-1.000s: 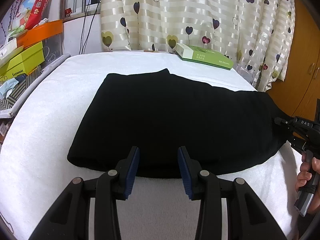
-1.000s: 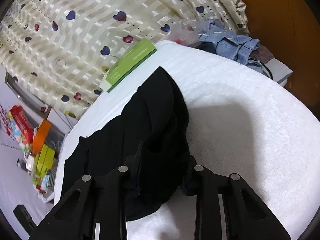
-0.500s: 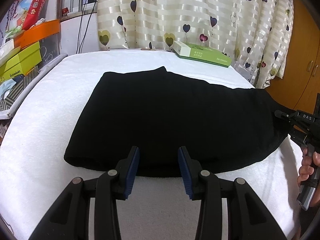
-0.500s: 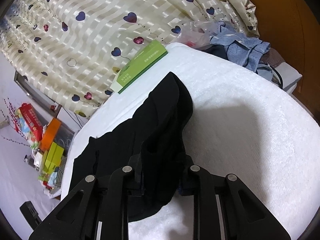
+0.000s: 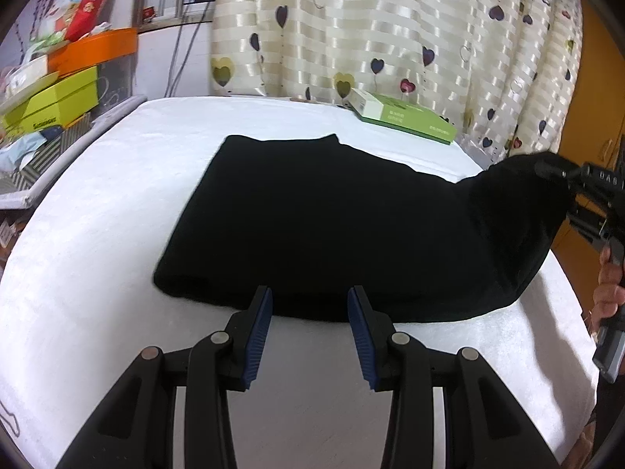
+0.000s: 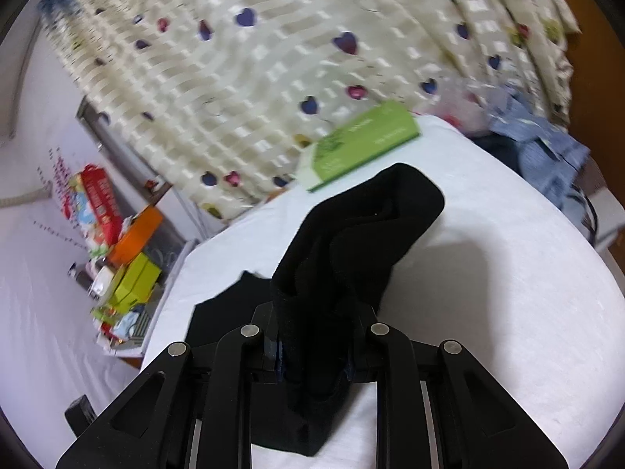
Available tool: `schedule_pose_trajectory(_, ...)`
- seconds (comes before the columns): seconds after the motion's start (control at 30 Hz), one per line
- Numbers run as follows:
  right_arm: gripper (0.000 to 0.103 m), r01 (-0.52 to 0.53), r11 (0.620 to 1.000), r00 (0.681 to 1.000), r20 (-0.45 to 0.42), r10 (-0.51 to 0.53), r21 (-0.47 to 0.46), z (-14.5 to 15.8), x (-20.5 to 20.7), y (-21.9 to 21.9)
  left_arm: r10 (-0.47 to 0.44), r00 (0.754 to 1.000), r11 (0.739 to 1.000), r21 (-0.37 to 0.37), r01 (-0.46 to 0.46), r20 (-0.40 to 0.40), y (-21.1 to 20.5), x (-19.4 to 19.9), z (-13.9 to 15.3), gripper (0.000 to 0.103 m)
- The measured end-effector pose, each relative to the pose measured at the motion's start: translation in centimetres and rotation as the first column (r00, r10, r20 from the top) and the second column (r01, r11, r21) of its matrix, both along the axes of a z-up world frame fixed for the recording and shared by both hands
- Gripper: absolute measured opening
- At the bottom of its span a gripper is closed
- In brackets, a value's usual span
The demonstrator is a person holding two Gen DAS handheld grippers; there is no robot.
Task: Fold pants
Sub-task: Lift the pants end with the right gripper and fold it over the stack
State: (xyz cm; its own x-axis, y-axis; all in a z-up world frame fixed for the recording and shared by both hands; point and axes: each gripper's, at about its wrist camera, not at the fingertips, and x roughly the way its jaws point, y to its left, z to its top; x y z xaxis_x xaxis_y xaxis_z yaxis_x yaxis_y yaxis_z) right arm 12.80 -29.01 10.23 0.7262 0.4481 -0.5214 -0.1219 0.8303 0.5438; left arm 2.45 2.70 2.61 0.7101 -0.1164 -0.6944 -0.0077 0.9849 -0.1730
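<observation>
Two grippers are ours here, one in each hand. Our left gripper (image 5: 310, 314) hangs just short of the near edge of the black pants (image 5: 332, 226), its blue-padded fingers (image 5: 259, 332) spread wide with nothing between them. We cannot tell from the left wrist view whether the fingertips touch the cloth or sit just in front of it.

Our right gripper (image 6: 312, 346) is clamped on one end of the pants (image 6: 351, 250); the jaws stand close together with a thick bunch of black fabric pinched between them. That end is lifted off the white-covered bed (image 6: 508, 293), and the cloth rises in a folded hump ahead of the fingers and casts a shadow on the cover. In the left wrist view the same end shows raised at the right side, held by the right gripper (image 5: 550, 170), with a hand (image 5: 607, 293) around its handle.

Most of the pants lie flat on the bed (image 5: 97, 254), spread across its middle. Beyond them a green box (image 5: 402, 117) rests near the far edge, just in front of the heart-patterned curtain (image 5: 371, 31). Off the bed's left side stand stacked orange and yellow-green boxes (image 5: 66, 82). The right wrist view is blurred, and shows a heap of blue clothing (image 6: 543, 152) off the far right of the bed.
</observation>
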Motion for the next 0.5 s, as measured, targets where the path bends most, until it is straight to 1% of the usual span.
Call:
schedule_pose_trajectory(0.27,0.022,-0.121,0.992,0.991,0.045,0.122,-0.023,2.4,1.2,5.0,0.056,0.998,0.998,-0.021,-0.056,0.011,2.3,-1.3,0.2,0.042)
schedule_pose_trajectory(0.5,0.022,-0.225,0.973,0.972,0.064,0.228,-0.050,3.6,2.6,10.4,0.107,0.994,0.994,-0.035,-0.106,0.019,4.4,-2.4,0.3,0.042)
